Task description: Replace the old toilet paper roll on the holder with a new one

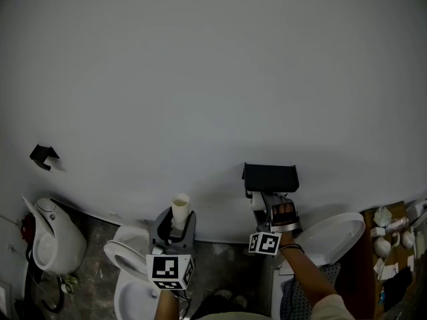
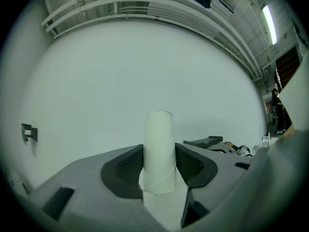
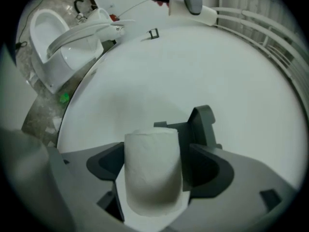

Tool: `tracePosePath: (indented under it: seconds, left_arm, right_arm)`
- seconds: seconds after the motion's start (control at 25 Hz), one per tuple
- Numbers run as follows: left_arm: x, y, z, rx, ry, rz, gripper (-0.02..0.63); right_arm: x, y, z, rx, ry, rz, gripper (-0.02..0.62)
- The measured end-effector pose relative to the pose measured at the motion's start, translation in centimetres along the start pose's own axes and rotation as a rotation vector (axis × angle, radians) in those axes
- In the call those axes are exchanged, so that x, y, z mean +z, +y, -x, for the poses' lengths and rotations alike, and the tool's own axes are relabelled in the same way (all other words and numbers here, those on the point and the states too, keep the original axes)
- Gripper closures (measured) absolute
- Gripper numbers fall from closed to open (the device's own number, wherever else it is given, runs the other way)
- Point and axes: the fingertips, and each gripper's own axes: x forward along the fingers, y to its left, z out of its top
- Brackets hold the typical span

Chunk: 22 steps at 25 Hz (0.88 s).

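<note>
The wall [image 1: 200, 79] fills most of what I see, and a toilet [image 1: 333, 237] stands below the right claw [image 3: 154, 166]. The holder [image 3: 204, 123] is just behind this claw, on the wall. The claw's jaws stand wide with the new roll [image 3: 153, 178] between them, and the pad on one side seems not to touch it. I cannot tell whether the roll already sits on the holder. If it does not, I think it may drop to the toilet or the floor [image 1: 230, 262]. The left claw [image 2: 159, 166] grips the old tube [image 2: 159, 139] upright, well apart from the holder. Such a thin tube could be crushed or slip out.
</note>
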Motion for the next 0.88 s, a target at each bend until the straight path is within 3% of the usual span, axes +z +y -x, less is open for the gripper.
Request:
tracePosePath:
  seconds: [0.12, 0.2, 0.32, 0.52, 0.68, 0.88]
  left_arm:
    - [0.2, -0.6, -0.1, -0.008, -0.007, 0.002, 0.403]
    - [0.5, -1.0, -0.4, -0.012, -0.011, 0.001, 0.403]
    - [1.1, -1.7, -1.2, -0.020, -0.019, 0.017, 0.403]
    - [2.4, -2.9, -2.6, -0.053, -0.043, 0.039, 0.403]
    - [3.5, -3.6, -3.6, -0.060, -0.063, 0.045, 0.403]
    - [3.9, -4.5, -4.5, -0.068, -0.067, 0.057, 0.403]
  right_arm:
    - [1.0, -0.6, 2.0, -0.018, -0.040, -0.075, 0.184]
    - [1.2, -1.5, 3.4, -0.027, -0.052, -0.182, 0.208]
    - [0.5, -4.4, 5.6, -0.063, -0.056, -0.446, 0.277]
    - [-2.2, -10.7, 9.3, -0.207, -0.074, -0.866, 0.446]
    - [-5.2, -12.6, 10.9, -0.237, -0.079, -1.163, 0.495]
    - [-7.6, -12.1, 12.6, -0.243, -0.059, -1.331, 0.518]
